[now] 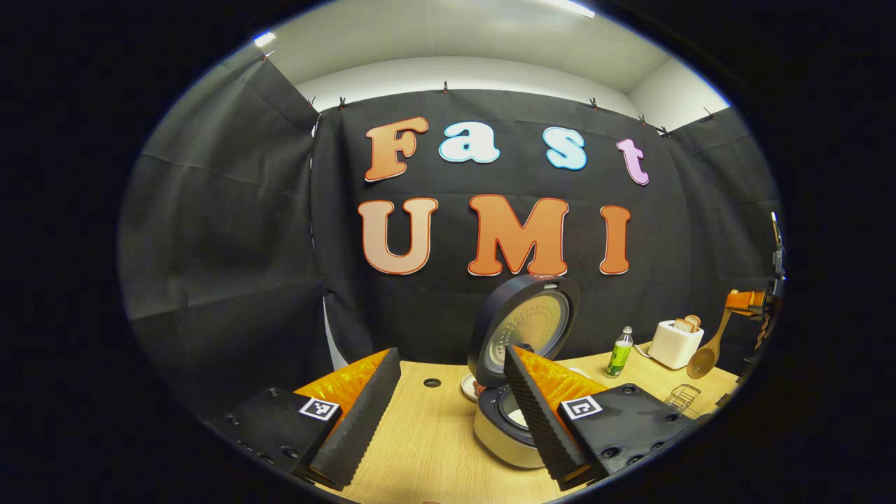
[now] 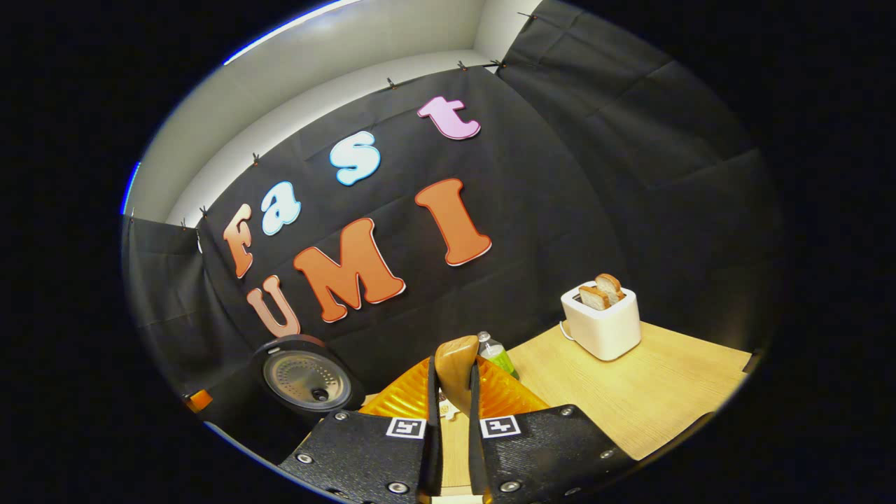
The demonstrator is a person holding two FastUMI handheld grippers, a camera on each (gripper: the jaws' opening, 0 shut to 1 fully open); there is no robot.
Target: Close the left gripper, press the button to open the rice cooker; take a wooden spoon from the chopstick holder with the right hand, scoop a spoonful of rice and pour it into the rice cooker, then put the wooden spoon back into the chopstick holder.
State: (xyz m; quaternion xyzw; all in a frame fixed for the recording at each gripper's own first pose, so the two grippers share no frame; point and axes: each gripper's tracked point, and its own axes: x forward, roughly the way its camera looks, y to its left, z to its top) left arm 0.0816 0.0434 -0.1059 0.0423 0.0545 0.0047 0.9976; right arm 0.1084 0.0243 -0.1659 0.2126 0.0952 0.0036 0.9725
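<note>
Wooden worktop [image 1: 427,434], left to right in the left gripper view: left claw [image 1: 448,413] spread wide, holding nothing, low over the worktop. Rice cooker [image 1: 507,427] sits just past its right finger, lid [image 1: 525,329] already up and standing near vertical, inner pot mostly hidden behind that finger. Next right: green bottle [image 1: 619,352], then toaster [image 1: 675,343] with bread in the slots. Far right, wooden spoon [image 1: 707,346] hangs in the air, bowl down, handle running up and right to the right claw. Wire rack [image 1: 682,397] sits on the worktop below it, too small to say if it's the chopstick holder

Right gripper view: cooker lid [image 2: 304,381] far left, right claw [image 2: 453,427] narrow and clamped on the spoon handle [image 2: 455,374], handle end poking up between the fingers. Bottle [image 2: 495,352] just behind, toaster [image 2: 602,318] off right

Read: button step done, spoon out of holder. Can't see rice or its container, spoon bowl looks empty from here. Key relation: cooker lies left of the spoon, well apart, bottle and toaster between. Spoon's long axis is steep, so it needs levelling to scoop. Right hand owns the move
</note>
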